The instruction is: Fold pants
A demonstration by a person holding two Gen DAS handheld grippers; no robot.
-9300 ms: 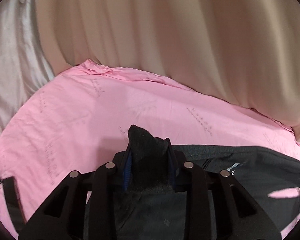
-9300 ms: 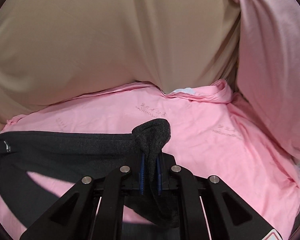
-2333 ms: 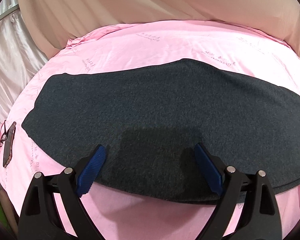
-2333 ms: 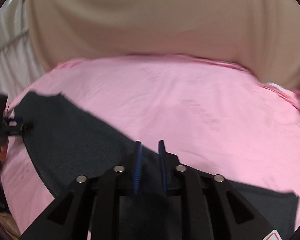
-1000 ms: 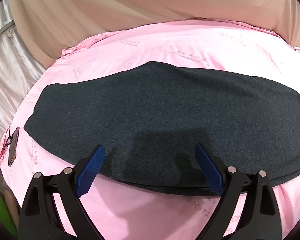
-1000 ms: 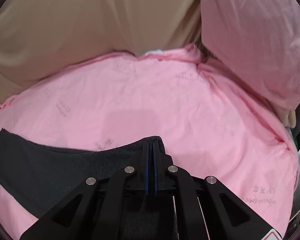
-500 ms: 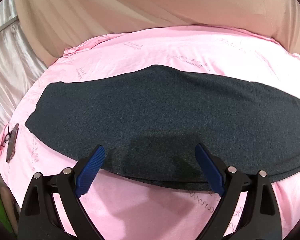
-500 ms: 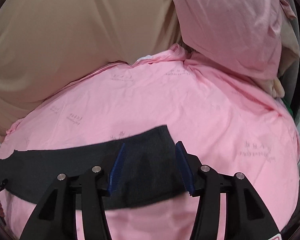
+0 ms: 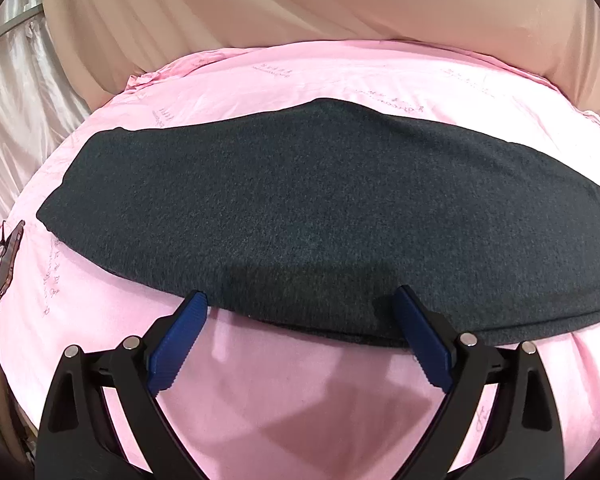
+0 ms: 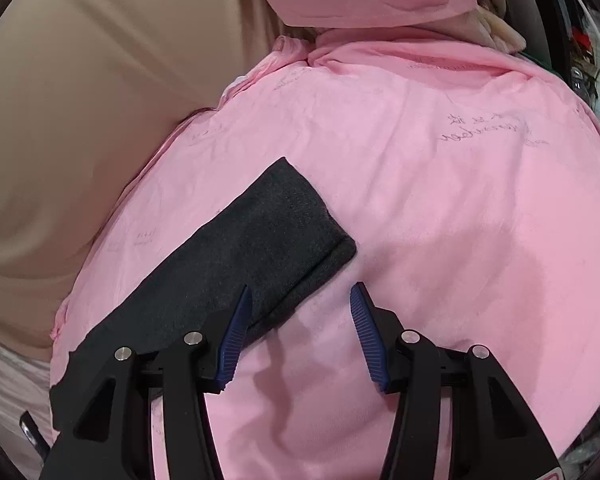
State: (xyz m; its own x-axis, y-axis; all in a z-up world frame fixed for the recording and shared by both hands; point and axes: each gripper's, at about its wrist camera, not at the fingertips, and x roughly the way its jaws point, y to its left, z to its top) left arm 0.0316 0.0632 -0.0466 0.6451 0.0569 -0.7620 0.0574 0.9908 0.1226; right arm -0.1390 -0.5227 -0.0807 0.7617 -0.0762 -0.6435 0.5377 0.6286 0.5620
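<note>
Two grippers, both with jaws apart and holding nothing. Pants (image 9: 300, 216) lie as a long dark strip, already doubled lengthwise, on the pink sheet (image 9: 300, 392) of the bed. Long axis runs left to right across the left wrist view, roughly parallel to the bed's near edge.

Left gripper (image 9: 300, 332) sits at the strip's near long edge, about mid-length; blue tips just at or over the hem, fabric directly ahead. Right gripper (image 10: 300, 328) is at the strip's right-hand short end (image 10: 332, 256); that end lies ahead and slightly left of the gap, left tip overlapping the cloth, right tip over bare sheet.

Judgement: next fold likely goes end over end along the long axis. Right gripper is the nearer one to a short end; left would have to travel to the far left end (image 9: 60, 208).

Small dark object (image 9: 8, 260) near the bed's left edge, unidentifiable. Beige curtain (image 9: 300, 4) behind the bed.
</note>
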